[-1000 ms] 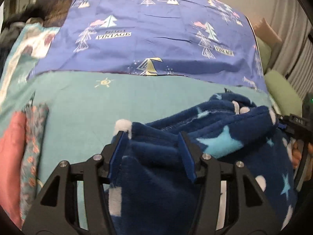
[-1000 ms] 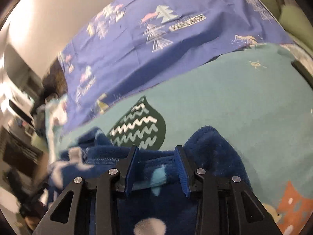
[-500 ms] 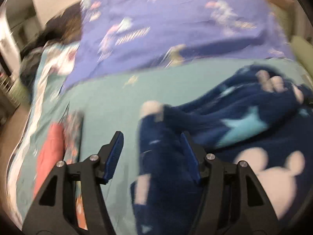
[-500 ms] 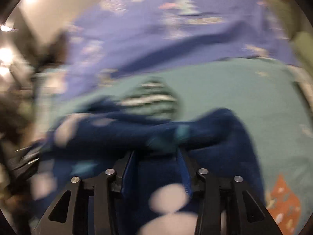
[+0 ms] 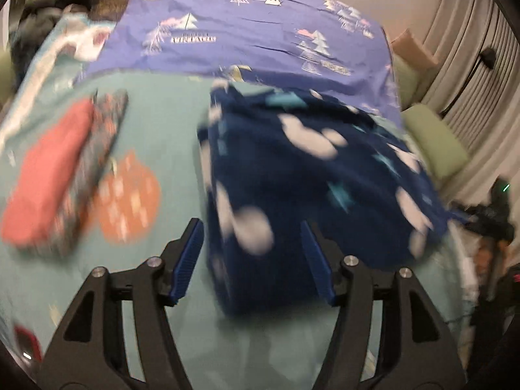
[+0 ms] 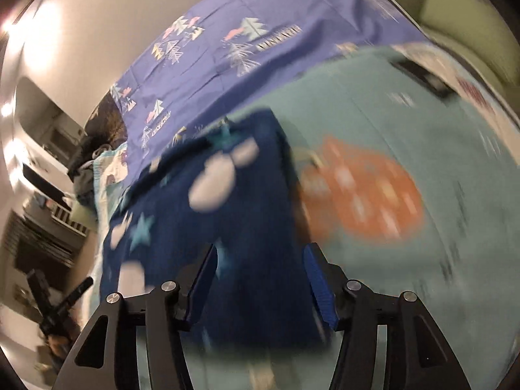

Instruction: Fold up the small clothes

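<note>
Lying ahead of both tools, the navy fleece garment [image 5: 302,175] filled the centre of the left wrist view, its long axis running from the lower centre of the frame up toward the purple sheet [image 5: 260,32] at the top. The left tool [image 5: 252,260] had its jaws opening, and the garment's near edge sat between the blue pads without being pressed, as far as the motion blur allowed me to judge. In the right wrist view the same garment [image 6: 227,227] stretched from the lower centre toward the upper left, and the right tool [image 6: 260,286] was likewise opening, its pads apart with fleece showing between them but seemingly not pinched. Both tools stood at the near edge, one at each corner, so neither looked clearly nearer. The garment rested on the teal bed cover [image 5: 162,113], well apart from the folded coral pile [image 5: 48,175] at the left of the frame. My reading was that a fold had just been laid down and released.
</note>
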The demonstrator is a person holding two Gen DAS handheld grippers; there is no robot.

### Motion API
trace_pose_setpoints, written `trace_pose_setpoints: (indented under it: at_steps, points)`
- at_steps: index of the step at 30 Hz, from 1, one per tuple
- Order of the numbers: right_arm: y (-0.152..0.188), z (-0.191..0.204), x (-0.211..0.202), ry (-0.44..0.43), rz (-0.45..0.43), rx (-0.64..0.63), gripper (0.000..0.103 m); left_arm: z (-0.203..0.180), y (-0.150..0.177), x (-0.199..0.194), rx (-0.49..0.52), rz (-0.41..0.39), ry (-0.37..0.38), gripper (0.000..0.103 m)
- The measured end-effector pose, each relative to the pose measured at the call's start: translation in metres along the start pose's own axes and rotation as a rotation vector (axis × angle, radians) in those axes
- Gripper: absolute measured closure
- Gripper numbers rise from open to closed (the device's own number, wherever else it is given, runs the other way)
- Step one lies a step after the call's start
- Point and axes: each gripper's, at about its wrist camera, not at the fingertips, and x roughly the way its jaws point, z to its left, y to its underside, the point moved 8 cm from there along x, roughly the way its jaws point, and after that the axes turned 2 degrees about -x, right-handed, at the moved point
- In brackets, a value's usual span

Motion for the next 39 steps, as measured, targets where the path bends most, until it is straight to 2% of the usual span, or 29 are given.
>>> trace_pose_setpoints:
  at_steps: [2, 4, 6, 9, 11, 14, 15, 16, 17, 19, 23, 26, 28, 31, 35, 37, 39]
  points:
    - [0.024, -0.008, -0.003, -0.023, 0.025, 0.036, 0.040, 0.004, 0.018, -0.006, -0.050, 0.006, -0.002, 0.037]
    - [0.038, -0.011, 0.002, -0.087, 0.048, 0.087, 0.039, 0.008, 0.033, -0.005, -0.105, 0.023, 0.024, 0.036]
    - [0.048, -0.008, 0.011, -0.195, 0.072, 0.155, 0.036, 0.010, 0.039, 0.002, -0.156, 0.054, 0.064, 0.036]
    - [0.041, 0.001, 0.028, -0.349, 0.070, 0.219, 0.026, 0.003, 0.044, 0.018, -0.195, 0.076, 0.111, 0.036]
    - [0.026, -0.001, 0.040, -0.353, 0.026, 0.282, 0.024, 0.003, 0.039, 0.032, -0.245, 0.065, 0.125, 0.031]
    - [0.011, 0.003, 0.052, -0.319, -0.001, 0.286, 0.025, 0.008, 0.032, 0.045, -0.328, 0.031, 0.133, 0.029]
    - [0.007, 0.007, 0.056, -0.290, -0.008, 0.269, 0.039, 0.009, 0.028, 0.048, -0.342, 0.011, 0.138, 0.038]
    - [0.004, 0.010, 0.059, -0.258, -0.010, 0.233, 0.057, 0.009, 0.027, 0.048, -0.339, 0.006, 0.141, 0.062]
    - [0.003, 0.014, 0.062, -0.236, -0.004, 0.192, 0.086, 0.006, 0.025, 0.050, -0.332, 0.017, 0.175, 0.066]
    - [0.004, 0.018, 0.056, -0.244, -0.026, 0.194, 0.087, 0.006, 0.026, 0.042, -0.346, 0.008, 0.198, 0.073]
    - [0.007, 0.031, 0.025, -0.270, -0.071, 0.172, 0.090, -0.004, 0.019, 0.001, -0.247, -0.057, 0.201, 0.076]
    - [0.025, 0.046, -0.008, -0.261, -0.095, 0.112, 0.090, -0.012, 0.027, -0.031, -0.180, -0.061, 0.196, 0.076]
    - [0.047, 0.049, -0.027, -0.251, -0.078, 0.090, 0.090, -0.017, 0.042, -0.053, -0.134, -0.045, 0.181, 0.076]
    - [0.100, 0.043, -0.056, -0.223, -0.030, 0.070, 0.090, -0.017, 0.080, -0.085, -0.081, -0.021, 0.179, 0.076]
    - [0.175, 0.024, -0.078, -0.173, 0.034, 0.133, 0.090, -0.015, 0.144, -0.107, -0.047, 0.046, 0.129, 0.076]
    - [0.194, 0.016, -0.079, -0.123, 0.078, 0.131, 0.086, -0.011, 0.168, -0.112, -0.037, 0.078, 0.092, 0.074]
    - [0.203, 0.002, -0.085, 0.008, 0.112, 0.094, 0.070, 0.002, 0.174, -0.124, -0.025, 0.074, 0.029, 0.074]
